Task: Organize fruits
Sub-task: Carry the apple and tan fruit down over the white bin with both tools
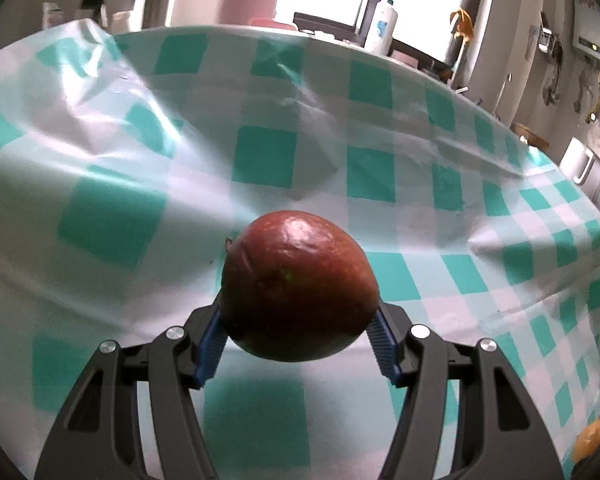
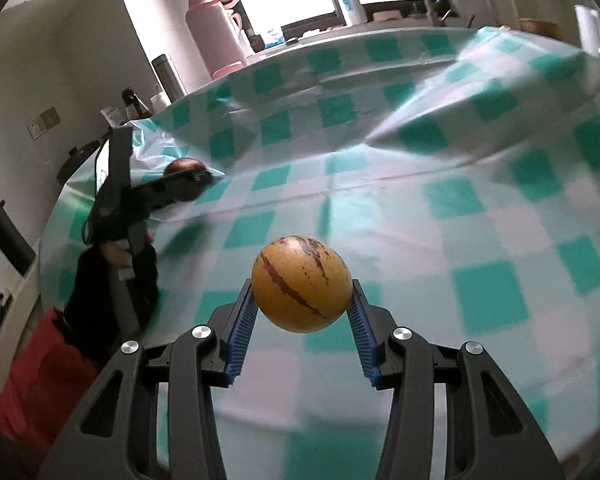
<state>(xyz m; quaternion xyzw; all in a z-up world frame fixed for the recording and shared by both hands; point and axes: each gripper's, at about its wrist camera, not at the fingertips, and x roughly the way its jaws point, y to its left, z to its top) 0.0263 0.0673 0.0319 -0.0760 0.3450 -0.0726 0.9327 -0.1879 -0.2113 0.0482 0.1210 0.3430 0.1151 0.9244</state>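
Two gripped fruits: red fruit (image 1: 300, 286), striped fruit (image 2: 301, 283)

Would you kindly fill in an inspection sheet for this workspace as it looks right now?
Surface: checked tablecloth, green and white, wrinkled.
Job's things: red apple and yellow striped fruit, both held above the cloth; an orange fruit at the edge of the left wrist view.
Clutter: nothing seen on the cloth.
Grippers: left gripper shut on the red apple; right gripper shut on the yellow striped fruit.
Cables: nothing seen.
Surroundings: pink thermos, white bottle, window behind.
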